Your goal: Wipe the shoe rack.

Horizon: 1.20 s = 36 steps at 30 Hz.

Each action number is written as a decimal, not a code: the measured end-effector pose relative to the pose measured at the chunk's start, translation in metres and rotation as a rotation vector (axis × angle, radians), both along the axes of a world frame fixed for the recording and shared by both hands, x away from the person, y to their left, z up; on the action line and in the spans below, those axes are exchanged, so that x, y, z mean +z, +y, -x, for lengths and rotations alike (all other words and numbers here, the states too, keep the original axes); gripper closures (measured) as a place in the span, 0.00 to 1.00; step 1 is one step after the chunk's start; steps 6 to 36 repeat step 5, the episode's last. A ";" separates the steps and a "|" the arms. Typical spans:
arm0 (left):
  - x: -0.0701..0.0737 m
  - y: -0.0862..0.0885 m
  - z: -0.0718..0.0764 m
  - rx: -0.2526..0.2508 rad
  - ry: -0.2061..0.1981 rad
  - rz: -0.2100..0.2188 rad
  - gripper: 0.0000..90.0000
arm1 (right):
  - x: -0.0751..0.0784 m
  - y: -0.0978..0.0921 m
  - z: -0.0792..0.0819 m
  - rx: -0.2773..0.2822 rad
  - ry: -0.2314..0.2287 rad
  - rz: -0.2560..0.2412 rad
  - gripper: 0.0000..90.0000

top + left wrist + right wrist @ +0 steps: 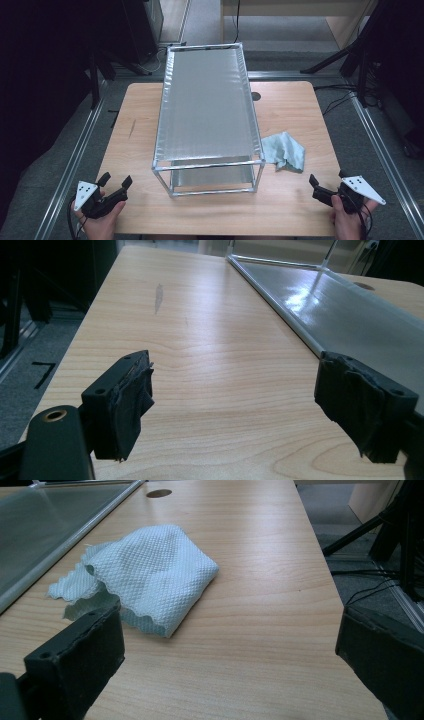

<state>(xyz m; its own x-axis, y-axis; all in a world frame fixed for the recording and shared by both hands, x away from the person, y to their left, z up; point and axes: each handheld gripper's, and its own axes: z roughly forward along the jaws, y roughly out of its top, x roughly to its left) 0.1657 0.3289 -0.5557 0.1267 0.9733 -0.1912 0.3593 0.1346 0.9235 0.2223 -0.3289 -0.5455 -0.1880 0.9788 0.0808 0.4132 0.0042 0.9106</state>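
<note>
Two grippers, both empty. Left gripper [116,185] sits at the near left corner of the table [140,130], jaws spread wide, nothing between them, touching nothing; the left gripper view shows bare wood between its pads [131,400]. Right gripper [327,185] is at the near right corner, jaws also gaping wide, holding nothing.

One cloth [285,151], pale blue-green, waffle texture, crumpled and partly folded over itself, lies flat on the tabletop right of centre. It sits just beside the near right corner of the metal rack [207,110], looks to be touching the frame there. In the right gripper view the cloth [145,575] is ahead of the jaws, toward the left one, apart from both.

One rack: silver tube frame, two shelves, long axis running away from the person, middle of the table. It stands between the two grippers. Left gripper view has its lower shelf [350,315] ahead on the right.

One round cable hole [256,96] in the tabletop behind the cloth.
</note>
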 end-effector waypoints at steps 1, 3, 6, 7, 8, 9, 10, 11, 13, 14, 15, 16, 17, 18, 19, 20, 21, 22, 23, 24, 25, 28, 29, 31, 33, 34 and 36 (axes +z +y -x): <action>0.000 0.000 0.000 0.001 0.002 -0.002 0.17 | 0.000 0.000 0.000 -0.001 0.000 -0.003 0.00; 0.000 -0.001 -0.001 -0.002 0.002 -0.006 0.17 | 0.000 -0.001 0.000 -0.005 0.000 -0.007 0.00; 0.000 -0.001 -0.001 0.000 0.004 -0.002 0.17 | 0.000 -0.001 0.000 -0.005 0.001 -0.014 0.00; 0.000 -0.001 -0.001 0.000 0.004 -0.002 0.17 | 0.000 -0.001 0.000 -0.005 0.001 -0.014 0.00; 0.000 -0.001 -0.001 0.000 0.004 -0.002 0.17 | 0.000 -0.001 0.000 -0.005 0.001 -0.014 0.00; 0.000 -0.001 -0.001 0.000 0.004 -0.002 0.17 | 0.000 -0.001 0.000 -0.005 0.001 -0.014 0.00; 0.000 -0.001 -0.001 0.000 0.004 -0.002 0.17 | 0.000 -0.001 0.000 -0.005 0.001 -0.014 0.00; 0.000 -0.001 -0.001 0.000 0.004 -0.002 0.17 | 0.000 -0.001 0.000 -0.005 0.001 -0.014 0.00; 0.000 -0.001 -0.001 0.000 0.004 -0.002 0.17 | 0.000 -0.001 0.000 -0.005 0.001 -0.014 0.00; 0.000 -0.001 -0.001 0.000 0.004 -0.002 0.17 | 0.000 -0.001 0.000 -0.005 0.001 -0.014 0.00; 0.000 -0.001 -0.001 0.000 0.004 -0.002 0.17 | 0.000 -0.001 0.000 -0.005 0.001 -0.014 0.00; 0.000 -0.001 -0.001 0.000 0.004 -0.002 0.17 | 0.000 -0.001 0.000 -0.005 0.001 -0.014 0.00; 0.000 -0.001 -0.001 0.000 0.004 -0.002 0.17 | 0.000 -0.001 0.000 -0.005 0.001 -0.014 0.00; 0.000 -0.001 -0.001 0.000 0.004 -0.002 0.17 | 0.000 -0.001 0.000 -0.005 0.001 -0.014 0.00; 0.000 -0.001 -0.001 0.000 0.004 -0.002 0.17 | 0.000 -0.001 0.000 -0.005 0.001 -0.014 0.00; 0.000 -0.001 -0.001 0.000 0.004 -0.002 0.17 | 0.000 -0.001 0.000 -0.005 0.001 -0.014 0.00; 0.000 -0.001 -0.001 0.000 0.004 -0.002 0.17 | 0.000 -0.001 0.000 -0.005 0.001 -0.014 0.00; 0.000 -0.001 -0.001 0.000 0.004 -0.002 0.17 | 0.000 -0.001 0.000 -0.005 0.001 -0.014 0.00; 0.000 -0.001 -0.001 0.000 0.004 -0.002 0.17 | 0.000 -0.001 0.000 -0.005 0.001 -0.014 0.00; 0.000 -0.001 -0.001 0.000 0.004 -0.002 0.17 | 0.000 -0.001 0.000 -0.005 0.001 -0.014 0.00; 0.000 -0.001 -0.001 0.000 0.004 -0.002 0.17 | 0.000 -0.001 0.000 -0.005 0.001 -0.014 0.00; 0.000 -0.001 -0.001 0.000 0.004 -0.002 0.17 | 0.000 -0.001 0.000 -0.005 0.001 -0.014 0.00; 0.000 -0.001 -0.001 0.000 0.004 -0.002 0.17 | 0.000 -0.001 0.000 -0.005 0.001 -0.014 0.00; 0.000 -0.001 -0.001 0.000 0.004 -0.002 0.17 | 0.000 -0.001 0.000 -0.005 0.001 -0.014 0.00; 0.000 -0.001 -0.001 0.000 0.004 -0.002 0.17 | 0.000 -0.001 0.000 -0.005 0.001 -0.014 0.00; 0.000 -0.001 -0.001 0.000 0.004 -0.002 0.17 | 0.000 -0.001 0.000 -0.005 0.001 -0.014 0.00; 0.000 -0.001 -0.001 0.000 0.004 -0.002 0.17 | 0.000 -0.001 0.000 -0.005 0.001 -0.014 0.00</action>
